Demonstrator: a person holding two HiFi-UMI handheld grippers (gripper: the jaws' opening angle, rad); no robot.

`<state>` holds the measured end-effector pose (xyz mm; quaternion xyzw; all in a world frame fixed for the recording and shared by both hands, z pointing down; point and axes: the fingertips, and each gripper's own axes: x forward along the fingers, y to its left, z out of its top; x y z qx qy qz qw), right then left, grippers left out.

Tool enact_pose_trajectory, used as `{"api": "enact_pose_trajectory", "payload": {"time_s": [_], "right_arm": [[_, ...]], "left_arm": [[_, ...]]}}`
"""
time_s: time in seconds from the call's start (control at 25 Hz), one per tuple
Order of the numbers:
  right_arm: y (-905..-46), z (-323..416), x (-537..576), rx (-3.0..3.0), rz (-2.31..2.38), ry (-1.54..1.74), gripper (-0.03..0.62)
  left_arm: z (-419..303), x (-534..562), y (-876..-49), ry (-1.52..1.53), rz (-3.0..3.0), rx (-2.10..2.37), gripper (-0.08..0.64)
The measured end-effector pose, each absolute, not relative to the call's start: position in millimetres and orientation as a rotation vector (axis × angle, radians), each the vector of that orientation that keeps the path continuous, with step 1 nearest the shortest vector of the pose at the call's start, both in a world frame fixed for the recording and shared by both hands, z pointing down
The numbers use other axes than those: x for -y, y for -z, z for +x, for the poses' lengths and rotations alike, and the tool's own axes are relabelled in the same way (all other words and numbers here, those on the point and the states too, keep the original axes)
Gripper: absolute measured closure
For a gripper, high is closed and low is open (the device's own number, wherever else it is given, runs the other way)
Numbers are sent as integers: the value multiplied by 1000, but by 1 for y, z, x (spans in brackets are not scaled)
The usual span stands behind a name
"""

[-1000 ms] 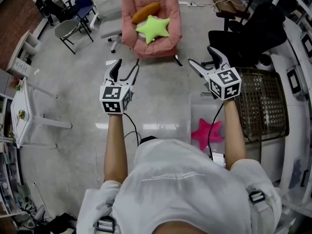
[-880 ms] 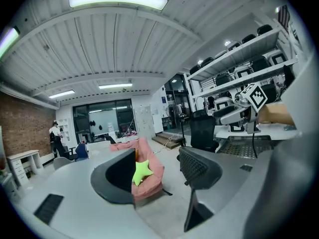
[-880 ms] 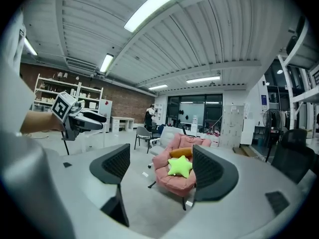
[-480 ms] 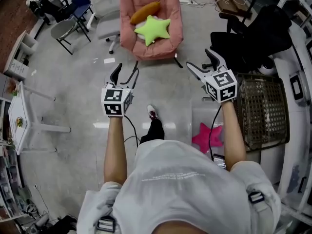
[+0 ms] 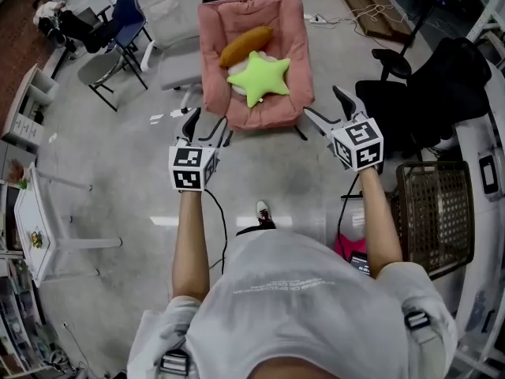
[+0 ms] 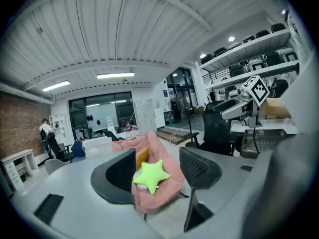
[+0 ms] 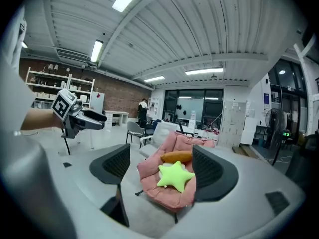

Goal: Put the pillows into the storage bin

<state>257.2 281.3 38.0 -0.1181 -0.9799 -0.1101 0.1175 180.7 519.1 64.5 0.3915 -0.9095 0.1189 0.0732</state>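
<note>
A green star pillow [image 5: 260,79] and an orange pillow [image 5: 245,46] lie on a pink chair [image 5: 213,69] ahead of me. A pink star pillow [image 5: 346,247] lies in a clear bin [image 5: 323,215] by my right side, partly hidden behind my arm. My left gripper [image 5: 207,119] is open and empty, just short of the chair's front left. My right gripper [image 5: 323,103] is open and empty at the chair's front right. Both gripper views look between the open jaws at the green star pillow [image 6: 149,175] [image 7: 174,176] and the orange pillow [image 7: 175,157].
A wicker basket [image 5: 432,212] stands at the right, behind the right gripper. A black office chair [image 5: 426,77] is right of the pink chair. Grey chairs [image 5: 106,58] and a white table [image 5: 39,219] stand on the left. My shoe [image 5: 263,210] shows on the floor.
I have walked towards the pink chair, which is now much closer to both grippers. The bin with the pink star and the basket have dropped back beside me. Both grippers stay open.
</note>
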Motion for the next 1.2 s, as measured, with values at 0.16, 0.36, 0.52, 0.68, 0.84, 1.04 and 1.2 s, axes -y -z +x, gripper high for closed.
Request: {"api": "enact_pose_trajectory", "payload": {"time_s": [0.16,0.36,0.52,0.68,0.84,1.04,1.2], "right_arm": [[-42,190,-288,2856,-370,289,207],[-55,126,-291,2835,-375,251,208],[-71,92,-287,2790,-374,236,207],[-85,63,-276,2760,-400,100,209],[-97,28,-253,2746,-384,40,207],[-119,-29,-216,2719,-372,50,209],[-137,-74,-179,2707,-389,-40,209]], "left_arm": [[114,-524,-63,-349,1159,2730,267],[47,-526,-75,-334,1159,2698,267],[5,-517,-81,-320,1181,2673,267],[-27,-499,-90,-324,1213,2646,267],[-60,-475,-103,-308,1224,2611,267],[-118,-432,-131,-322,1236,2535,265],[-173,-379,-161,-388,1263,2435,250]]}}
